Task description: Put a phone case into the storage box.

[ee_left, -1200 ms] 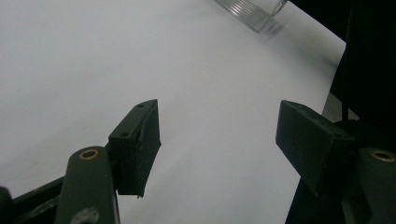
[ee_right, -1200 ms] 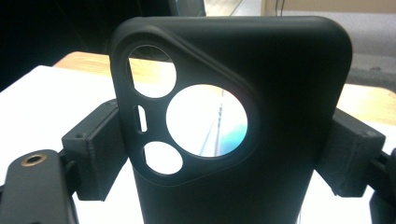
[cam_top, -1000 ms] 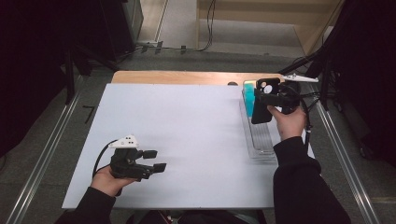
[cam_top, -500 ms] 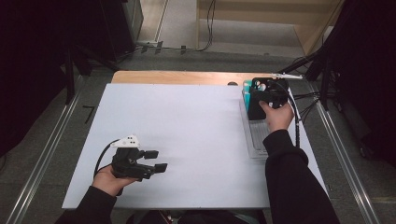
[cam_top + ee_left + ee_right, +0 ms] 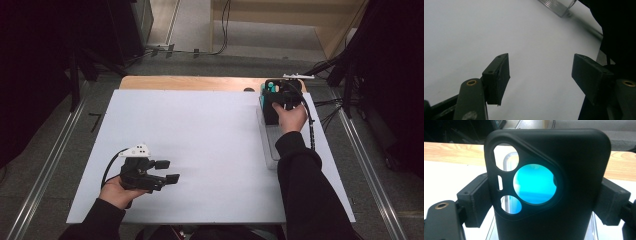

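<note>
A black phone case (image 5: 579, 195) with round camera cutouts stands upright between the jaws of my right gripper (image 5: 544, 202), whose pads press on its two sides. From above, the black phone case (image 5: 272, 109) is at the far end of a clear ribbed rack (image 5: 271, 145) on the right of the table, right beside a teal case (image 5: 270, 87). That teal colour also shows through the cutouts. My left gripper (image 5: 167, 171) hovers low over the front left of the white sheet. Its jaws stand wide apart with nothing between them, as the left gripper (image 5: 541, 77) shows over bare white surface.
The white sheet (image 5: 200, 130) covers most of the table, with a strip of bare wood (image 5: 190, 82) along the far edge. Metal rails run down both sides of the table, and cables lie on the floor beyond it. A corner of the clear rack (image 5: 559, 6) lies ahead of the left gripper.
My right hand has carried the black case leftward and down toward the far end of the rack, next to the teal case. The left hand has stayed where it was.
</note>
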Demonstrator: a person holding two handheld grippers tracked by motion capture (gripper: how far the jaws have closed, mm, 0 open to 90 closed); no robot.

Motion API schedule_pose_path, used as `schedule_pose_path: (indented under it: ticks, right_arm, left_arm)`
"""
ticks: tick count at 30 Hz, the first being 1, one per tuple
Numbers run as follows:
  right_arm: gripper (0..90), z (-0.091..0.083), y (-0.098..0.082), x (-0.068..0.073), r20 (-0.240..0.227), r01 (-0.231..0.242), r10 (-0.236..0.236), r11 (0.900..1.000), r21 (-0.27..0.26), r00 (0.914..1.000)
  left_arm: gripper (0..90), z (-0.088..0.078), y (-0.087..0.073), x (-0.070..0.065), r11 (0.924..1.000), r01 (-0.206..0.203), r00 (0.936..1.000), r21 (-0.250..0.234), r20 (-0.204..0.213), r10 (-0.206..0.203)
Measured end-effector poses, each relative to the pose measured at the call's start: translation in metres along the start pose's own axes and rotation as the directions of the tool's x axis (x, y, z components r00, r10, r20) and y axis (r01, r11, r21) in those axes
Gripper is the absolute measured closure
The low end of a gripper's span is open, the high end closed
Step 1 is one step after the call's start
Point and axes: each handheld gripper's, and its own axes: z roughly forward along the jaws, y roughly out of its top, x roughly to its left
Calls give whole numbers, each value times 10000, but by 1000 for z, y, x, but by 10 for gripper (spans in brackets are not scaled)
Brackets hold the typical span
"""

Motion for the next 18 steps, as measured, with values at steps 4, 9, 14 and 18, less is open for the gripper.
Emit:
schedule_pose_path:
  ticks: [4,9,14,18]
  right_arm:
    - [119,5,3,2,32,244,-244,9997,99,9997]
    - [113,9,3,2,114,280,-282,9995,172,9995]
    - [83,9,2,2,218,326,-328,9994,85,9992]
    - [37,6,4,1,83,254,-254,9997,17,9996]
  left_arm:
    - [311,2,0,0,9999,-81,10000,113,12,81]
    - [311,2,2,0,10000,-24,10000,61,22,24]
    - [311,3,3,0,9999,-65,10000,103,37,65]
    - [311,5,4,1,9999,-54,10000,108,73,53]
